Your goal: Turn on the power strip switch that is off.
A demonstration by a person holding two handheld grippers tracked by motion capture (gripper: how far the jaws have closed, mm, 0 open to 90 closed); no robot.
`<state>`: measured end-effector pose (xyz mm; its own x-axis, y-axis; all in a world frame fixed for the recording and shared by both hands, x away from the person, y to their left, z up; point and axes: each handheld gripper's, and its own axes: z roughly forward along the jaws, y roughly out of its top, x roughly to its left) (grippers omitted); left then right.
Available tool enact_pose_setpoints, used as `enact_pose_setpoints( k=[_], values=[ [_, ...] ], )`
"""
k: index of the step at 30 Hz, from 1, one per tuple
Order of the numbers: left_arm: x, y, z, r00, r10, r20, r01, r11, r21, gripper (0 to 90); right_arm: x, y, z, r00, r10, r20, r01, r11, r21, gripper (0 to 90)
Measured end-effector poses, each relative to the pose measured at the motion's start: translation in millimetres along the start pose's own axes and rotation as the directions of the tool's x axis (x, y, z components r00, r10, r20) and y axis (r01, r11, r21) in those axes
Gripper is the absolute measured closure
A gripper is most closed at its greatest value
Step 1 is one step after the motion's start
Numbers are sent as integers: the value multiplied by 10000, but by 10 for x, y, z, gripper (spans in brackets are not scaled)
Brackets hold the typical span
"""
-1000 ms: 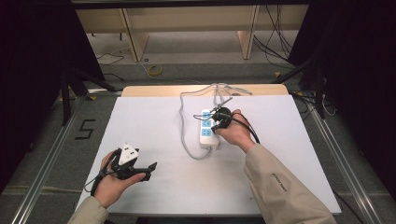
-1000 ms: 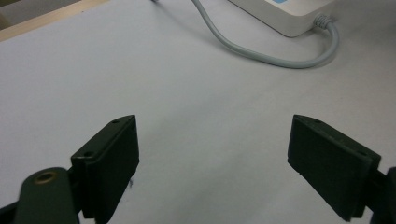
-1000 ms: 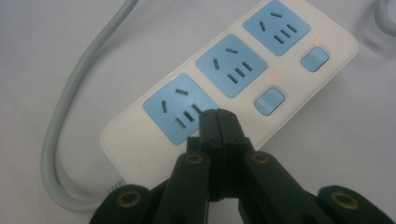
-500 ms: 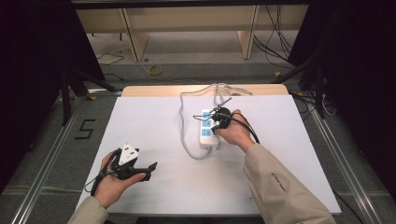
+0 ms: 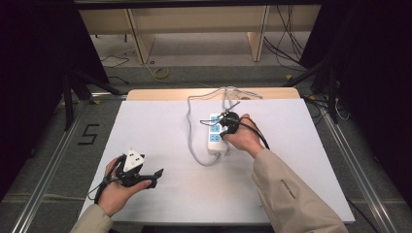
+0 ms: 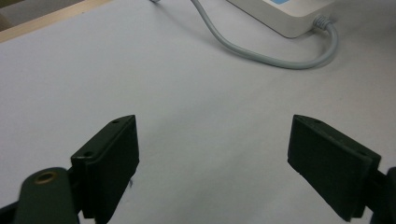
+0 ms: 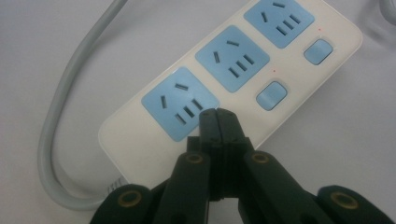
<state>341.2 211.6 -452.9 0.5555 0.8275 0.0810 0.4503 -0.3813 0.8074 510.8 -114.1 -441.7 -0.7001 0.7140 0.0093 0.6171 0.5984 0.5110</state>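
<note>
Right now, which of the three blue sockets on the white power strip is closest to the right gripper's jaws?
The blue socket at the cable end of the white power strip; the shut right gripper hangs at its edge, while the other two sit farther along.

Power strip (image 5: 216, 134) lying mid-table (image 5: 311, 160) toward the far edge, cable (image 5: 194, 145) looping along its left, right gripper (image 5: 228, 122) over it, left gripper (image 5: 145, 174) well apart near-left.
</note>
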Motion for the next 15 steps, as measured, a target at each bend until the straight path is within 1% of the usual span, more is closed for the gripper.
enact_pose_setpoints(
  k=[15],
  values=[
    [-4, 2, 1, 10000, 7, 14, -7, 10000, -7, 161, 1, 15, 8, 9999, 153, -10, -153, 9998, 121, 900]
  ],
)
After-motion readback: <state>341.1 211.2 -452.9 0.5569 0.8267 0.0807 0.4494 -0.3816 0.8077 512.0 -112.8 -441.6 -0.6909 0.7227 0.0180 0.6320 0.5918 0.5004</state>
